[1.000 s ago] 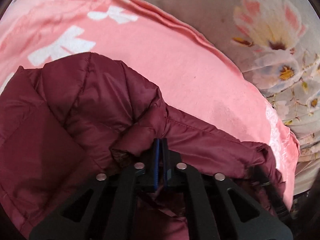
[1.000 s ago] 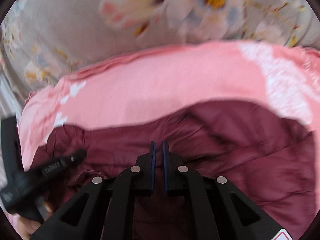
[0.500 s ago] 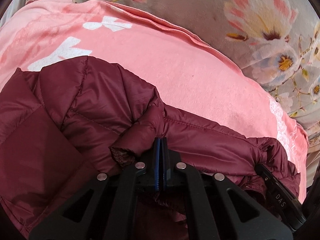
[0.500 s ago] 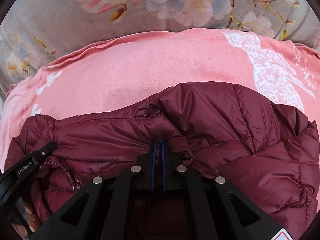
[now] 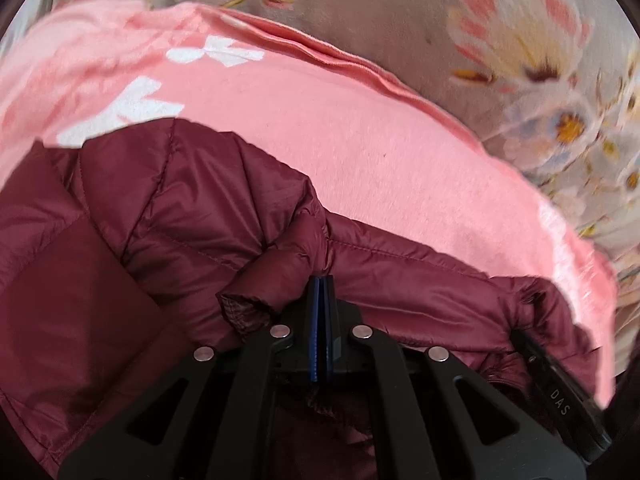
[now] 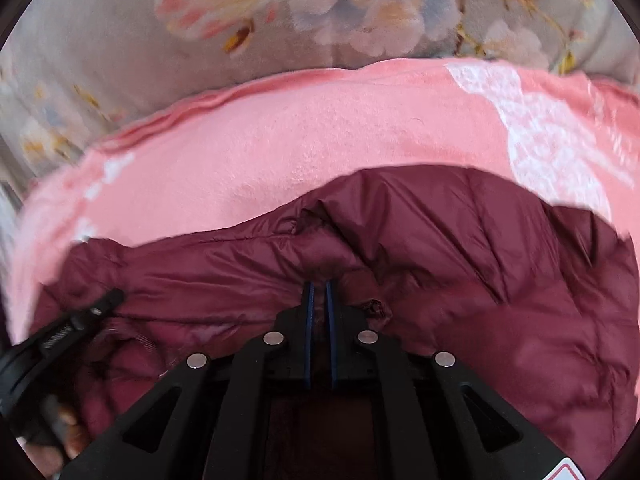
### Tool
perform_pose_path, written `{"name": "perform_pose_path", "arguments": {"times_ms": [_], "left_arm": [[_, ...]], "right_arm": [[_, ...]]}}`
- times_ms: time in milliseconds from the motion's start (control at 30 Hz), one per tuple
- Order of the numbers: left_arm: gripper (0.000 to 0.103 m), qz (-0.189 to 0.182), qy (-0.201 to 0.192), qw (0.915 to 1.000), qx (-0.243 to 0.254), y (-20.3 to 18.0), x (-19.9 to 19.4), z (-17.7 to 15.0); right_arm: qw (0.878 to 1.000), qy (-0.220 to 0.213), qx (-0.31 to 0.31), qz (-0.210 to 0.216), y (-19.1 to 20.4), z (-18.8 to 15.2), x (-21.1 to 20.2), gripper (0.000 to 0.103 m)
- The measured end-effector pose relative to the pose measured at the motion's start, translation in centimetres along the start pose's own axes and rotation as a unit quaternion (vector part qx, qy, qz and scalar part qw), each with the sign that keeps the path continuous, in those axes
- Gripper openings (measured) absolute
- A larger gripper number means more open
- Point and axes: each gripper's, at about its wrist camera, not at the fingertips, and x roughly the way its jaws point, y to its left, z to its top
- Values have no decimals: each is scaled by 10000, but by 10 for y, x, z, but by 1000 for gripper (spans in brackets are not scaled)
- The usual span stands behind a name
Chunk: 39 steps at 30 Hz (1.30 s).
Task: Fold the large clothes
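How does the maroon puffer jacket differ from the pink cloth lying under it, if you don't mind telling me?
The maroon puffer jacket is dark, shiny and quilted with stitched seams; the pink cloth is light, matte and carries white printed shapes. The jacket is bunched and puffy, while the cloth lies spread nearly flat. The jacket rests on top; the cloth lies beneath, on the floral sheet. Both are soft textiles.
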Motion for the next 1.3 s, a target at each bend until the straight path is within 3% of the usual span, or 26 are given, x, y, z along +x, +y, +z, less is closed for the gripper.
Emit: {"name": "perform_pose_path", "arguments": {"times_ms": [67, 100, 167, 267, 367, 433, 567, 767, 900, 1067, 1233, 1300], "left_arm": [[3, -165, 24, 9998, -145, 10, -14, -3], [9, -248, -6, 9995, -171, 15, -29, -8], [45, -177, -148, 9997, -85, 22, -56, -19], [50, -218, -433, 9986, 188, 29, -108, -39], [51, -322, -376, 9984, 274, 45, -157, -66], [57, -326, -343, 9986, 251, 63, -191, -90], [64, -175, -384, 9990, -120, 107, -249, -135], [69, 772, -537, 9956, -60, 153, -312, -202], [78, 1033, -537, 9927, -301, 185, -332, -225], [78, 744, -263, 9919, -992, 219, -328, -238], [79, 369, -223, 9944, -962, 206, -326, -241], [68, 258, -149, 9955, -904, 199, -322, -241]], "right_arm": [[9989, -177, 316, 304, -12, -14, -38, 17], [9985, -223, 358, 363, -15, -22, -53, 28], [9982, -284, 295, 447, -22, -44, -88, 32], [9980, -369, 139, 498, -35, -83, -142, 33], [9974, -484, 45, 527, -51, -128, -197, 45], [9971, -628, -45, 431, -63, -158, -231, 57], [9965, -817, -142, 98, -92, -224, -291, 62], [9962, -779, -68, -395, -126, -292, -329, 70], [9963, -611, 317, -507, -151, -315, -328, 72], [9947, -522, 868, -184, -168, -319, -325, 74], [9903, -445, 1296, 241, -171, -312, -320, 75], [9886, -421, 1369, 469, -165, -308, -316, 73]]}}
